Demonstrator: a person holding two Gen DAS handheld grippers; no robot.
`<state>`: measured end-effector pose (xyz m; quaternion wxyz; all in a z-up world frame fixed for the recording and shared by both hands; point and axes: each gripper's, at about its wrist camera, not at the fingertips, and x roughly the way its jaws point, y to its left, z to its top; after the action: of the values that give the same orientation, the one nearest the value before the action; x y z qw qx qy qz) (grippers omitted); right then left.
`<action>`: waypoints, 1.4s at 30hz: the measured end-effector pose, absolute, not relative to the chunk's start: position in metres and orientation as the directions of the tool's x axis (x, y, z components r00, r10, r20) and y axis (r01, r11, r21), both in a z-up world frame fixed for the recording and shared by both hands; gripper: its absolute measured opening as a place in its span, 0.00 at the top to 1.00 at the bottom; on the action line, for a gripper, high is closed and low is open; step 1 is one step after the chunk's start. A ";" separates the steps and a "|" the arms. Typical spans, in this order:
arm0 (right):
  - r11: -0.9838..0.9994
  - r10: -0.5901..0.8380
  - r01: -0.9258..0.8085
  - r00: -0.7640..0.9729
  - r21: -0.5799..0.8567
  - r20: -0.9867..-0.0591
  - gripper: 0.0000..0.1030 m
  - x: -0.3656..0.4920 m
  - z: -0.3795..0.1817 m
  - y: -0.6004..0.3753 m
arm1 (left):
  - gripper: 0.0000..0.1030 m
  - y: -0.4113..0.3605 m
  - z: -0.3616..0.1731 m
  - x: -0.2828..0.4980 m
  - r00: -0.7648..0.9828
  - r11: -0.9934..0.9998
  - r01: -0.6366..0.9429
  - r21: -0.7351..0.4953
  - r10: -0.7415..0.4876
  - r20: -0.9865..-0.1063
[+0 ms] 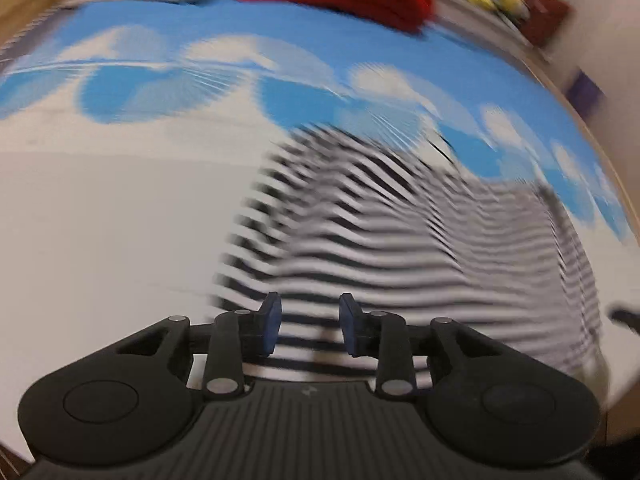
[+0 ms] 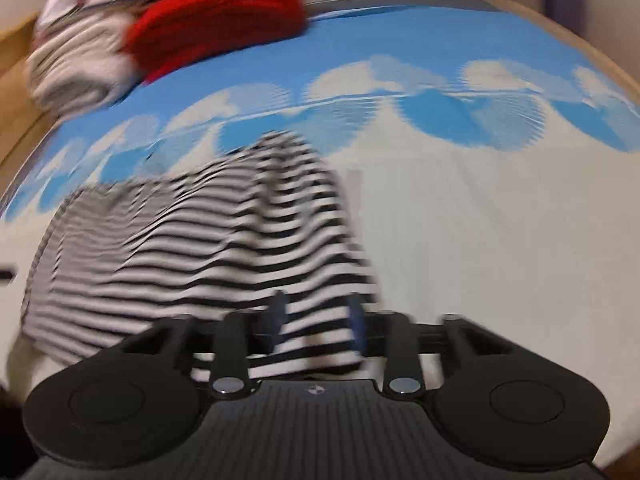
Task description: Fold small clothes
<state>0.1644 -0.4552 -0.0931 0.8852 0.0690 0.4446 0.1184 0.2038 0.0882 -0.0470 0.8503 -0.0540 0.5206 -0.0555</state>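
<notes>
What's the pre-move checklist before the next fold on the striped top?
1. Left claw clear of fabric: ok. Pads stand apart and nothing is pinched; the striped top lies beneath them.
2. Right claw clear of fabric: ok. Its pads also stand apart over the top's near edge.
3. Top lying flat: not ok. Ripples run across it, and one part is doubled over.
4. Fold edges aligned: cannot tell, as both views are motion-blurred.
5. Room on the blue-and-white sheet beside the top: ok.
6. Red garment and grey striped pile out of the way: ok. Both sit at the far end.
</notes>
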 end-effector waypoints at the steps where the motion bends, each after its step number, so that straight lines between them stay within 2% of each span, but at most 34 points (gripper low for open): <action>1: 0.958 0.285 -0.190 0.559 0.215 -0.778 0.58 0.171 -0.094 -0.444 | 0.57 0.072 -0.053 0.205 0.419 0.988 0.097 -0.124 -0.153 -0.895; 2: 0.953 0.293 -0.226 0.538 0.200 -0.790 0.57 0.174 -0.098 -0.436 | 0.52 0.058 -0.061 0.208 0.390 0.986 0.142 -0.088 -0.137 -0.911; 4: 0.954 0.245 -0.271 0.465 0.127 -0.851 0.48 0.180 -0.114 -0.415 | 0.49 0.039 -0.082 0.213 0.316 0.981 0.192 0.003 -0.059 -0.947; 6: 0.956 0.112 -0.292 0.359 0.002 -0.927 0.46 0.187 -0.140 -0.401 | 0.49 0.037 -0.097 0.220 0.250 0.983 0.172 0.056 0.011 -0.968; 7: 0.952 0.084 -0.306 0.347 -0.028 -0.934 0.46 0.189 -0.144 -0.397 | 0.49 0.040 -0.099 0.224 0.239 0.989 0.138 0.050 0.016 -0.971; 12: 0.967 0.146 -0.254 0.488 0.019 -0.860 0.48 0.194 -0.111 -0.396 | 0.49 0.049 -0.064 0.228 0.409 0.999 0.030 0.023 0.009 -0.912; 16: 0.963 0.235 -0.254 0.623 0.091 -0.746 0.48 0.200 -0.085 -0.390 | 0.49 0.028 -0.054 0.231 0.439 0.994 0.078 -0.081 -0.107 -0.892; 18: 0.955 0.272 -0.273 0.637 0.118 -0.722 0.48 0.207 -0.081 -0.381 | 0.49 0.011 -0.053 0.229 0.427 0.987 0.130 -0.091 -0.139 -0.894; 21: 0.941 0.294 -0.318 0.589 0.118 -0.753 0.47 0.222 -0.089 -0.360 | 0.49 -0.011 -0.068 0.229 0.387 0.979 0.196 -0.061 -0.134 -0.912; 24: 0.934 0.213 -0.357 0.527 0.013 -0.822 0.46 0.228 -0.107 -0.335 | 0.47 -0.025 -0.086 0.232 0.349 0.975 0.220 0.013 -0.066 -0.935; 27: 0.946 0.120 -0.323 0.451 -0.036 -0.884 0.42 0.240 -0.127 -0.328 | 0.38 -0.027 -0.098 0.240 0.335 0.981 0.191 0.040 -0.027 -0.942; 31: 0.961 0.120 -0.276 0.464 -0.014 -0.878 0.40 0.245 -0.124 -0.326 | 0.36 -0.024 -0.103 0.251 0.327 0.991 0.130 0.035 -0.009 -0.945; 36: 0.975 0.166 -0.221 0.619 0.033 -0.768 0.41 0.245 -0.096 -0.330 | 0.38 -0.017 -0.083 0.262 0.396 0.999 0.050 -0.010 -0.029 -0.918; 38: 0.979 0.176 -0.193 0.632 0.067 -0.755 0.40 0.251 -0.095 -0.333 | 0.40 -0.012 -0.082 0.267 0.395 0.999 0.010 -0.035 -0.036 -0.918; 42: 0.990 0.076 -0.138 0.507 0.006 -0.858 0.39 0.275 -0.131 -0.325 | 0.40 -0.002 -0.098 0.281 0.334 0.998 -0.053 -0.039 -0.019 -0.942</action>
<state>0.2747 -0.3252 -0.1306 0.8676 -0.0318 0.4924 0.0617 0.2807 -0.0025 -0.0978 0.8161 -0.0312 0.5770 0.0104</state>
